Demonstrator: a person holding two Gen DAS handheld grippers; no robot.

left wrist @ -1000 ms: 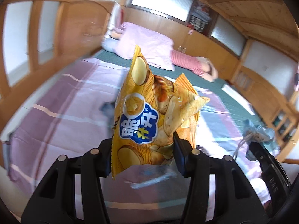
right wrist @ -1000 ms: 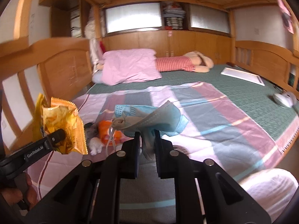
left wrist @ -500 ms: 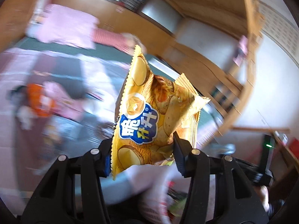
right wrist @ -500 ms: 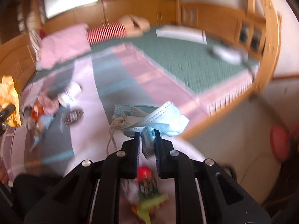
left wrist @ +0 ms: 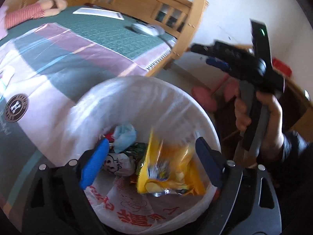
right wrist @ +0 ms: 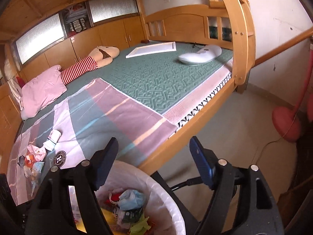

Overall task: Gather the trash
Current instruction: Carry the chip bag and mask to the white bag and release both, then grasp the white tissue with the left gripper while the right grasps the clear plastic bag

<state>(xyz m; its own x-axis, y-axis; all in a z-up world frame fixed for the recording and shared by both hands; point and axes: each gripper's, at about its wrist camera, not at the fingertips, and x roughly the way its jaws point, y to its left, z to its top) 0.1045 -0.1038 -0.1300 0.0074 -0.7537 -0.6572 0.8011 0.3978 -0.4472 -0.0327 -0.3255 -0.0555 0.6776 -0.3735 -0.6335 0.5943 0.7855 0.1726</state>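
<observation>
My left gripper (left wrist: 148, 162) is open above a bin lined with a white plastic bag (left wrist: 148, 96). The yellow chip bag (left wrist: 168, 172) is blurred between the jaws, loose inside the bin. The blue face mask (left wrist: 125, 135) lies on other trash in the bin. My right gripper (right wrist: 154, 162) is open and empty above the same bin (right wrist: 166, 192); the mask (right wrist: 131, 197) shows inside. Several pieces of trash (right wrist: 37, 156) lie on the bed cover at the left.
The wooden bed frame (right wrist: 240, 45) stands beside the bin. A pink pillow (right wrist: 41, 90), a striped plush doll (right wrist: 92, 62), a white board (right wrist: 152, 51) and a white device (right wrist: 199, 55) lie on the bed. A red stand base (right wrist: 285, 123) is on the floor.
Both grippers swung from the bed to the bin and opened. The chip bag left my left gripper and the mask left my right gripper; both are in the bin.
</observation>
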